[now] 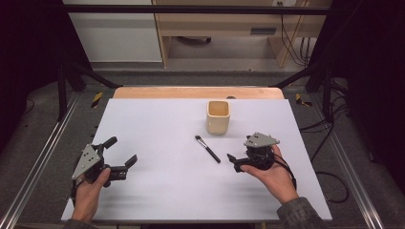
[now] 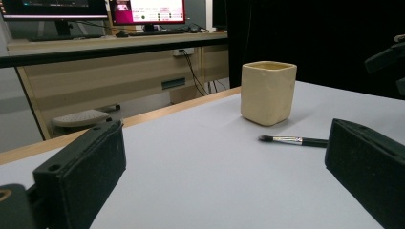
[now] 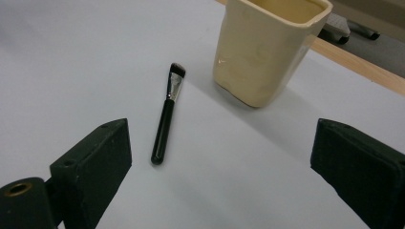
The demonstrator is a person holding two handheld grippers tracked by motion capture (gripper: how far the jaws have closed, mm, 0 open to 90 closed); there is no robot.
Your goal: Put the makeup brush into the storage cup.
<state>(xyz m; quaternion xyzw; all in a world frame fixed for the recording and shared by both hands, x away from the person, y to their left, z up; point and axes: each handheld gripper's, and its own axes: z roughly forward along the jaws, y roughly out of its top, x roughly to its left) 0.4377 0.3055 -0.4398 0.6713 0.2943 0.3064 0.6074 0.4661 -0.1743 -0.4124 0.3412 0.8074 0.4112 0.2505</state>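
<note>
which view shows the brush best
The right gripper view: the brush lies close and whole, from bristles to handle end, on the table beside the cup. In the high view it is a small dark line. In the left gripper view a jaw hides its handle end.

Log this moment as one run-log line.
left gripper: open, idle | right gripper: open, near brush | brush: flat on table | cup: upright

Beyond the white table [image 1: 157, 191], a wooden desk [image 2: 119, 62] carries monitors [image 2: 148, 10] and a keyboard [image 2: 79, 117].
</note>
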